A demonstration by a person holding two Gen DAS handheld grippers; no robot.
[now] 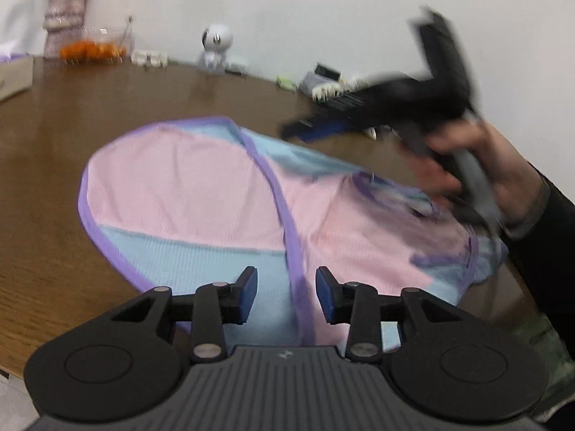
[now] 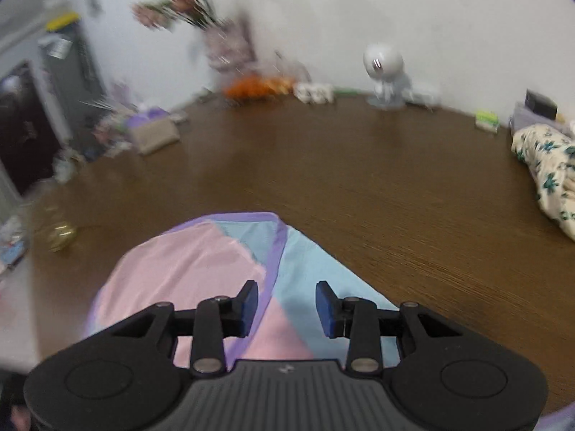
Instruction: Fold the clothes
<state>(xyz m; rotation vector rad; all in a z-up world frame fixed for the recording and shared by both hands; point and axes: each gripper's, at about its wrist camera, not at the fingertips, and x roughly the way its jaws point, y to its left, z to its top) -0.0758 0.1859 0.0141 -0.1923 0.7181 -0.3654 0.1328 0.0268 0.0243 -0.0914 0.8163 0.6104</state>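
Garment (image 1: 187, 194), pink/blue w/ purple trim, lies on brown table (image 1: 72, 118); left gripper (image 1: 286, 292) and right gripper (image 2: 286, 307) both hover over it, jaws apart, nothing held; only left view shows hand (image 1: 478, 165) w/ blurred right gripper; only right view shows floral cloth (image 2: 546, 165).

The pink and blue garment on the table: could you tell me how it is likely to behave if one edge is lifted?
The garment probably goes floppy and drapes, since it already lies in soft overlapping folds. It looks thin and light. On the smooth wooden table it may slide rather than stay put when pushed.
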